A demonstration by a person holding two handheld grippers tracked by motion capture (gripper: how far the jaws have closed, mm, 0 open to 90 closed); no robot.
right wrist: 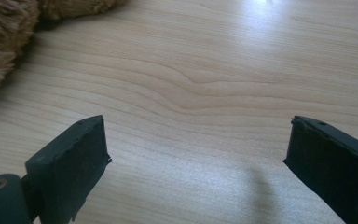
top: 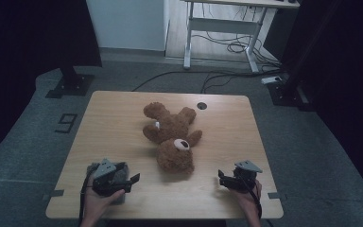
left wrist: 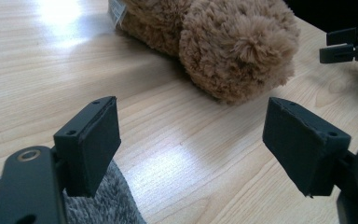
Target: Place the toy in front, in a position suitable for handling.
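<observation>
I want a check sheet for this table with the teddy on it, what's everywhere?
Surface: pale wooden table, with a round dark hole near its far edge.
Job's things: fluffy brown teddy bear lying mid-table, head nearest the person.
Clutter: grey fuzzy cloth under the left gripper.
Grippers: left gripper and right gripper both open, nothing between the jaws, either side of the bear.
Cables: black cables on the floor beyond the table.
Surroundings: grey floor mat, white desk frame behind.

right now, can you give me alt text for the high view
A brown teddy bear lies on its back mid-table, head toward the person. The left gripper and right gripper rest near the front edge, jaws open and empty, a grey fuzzy cloth under the left one.
</observation>
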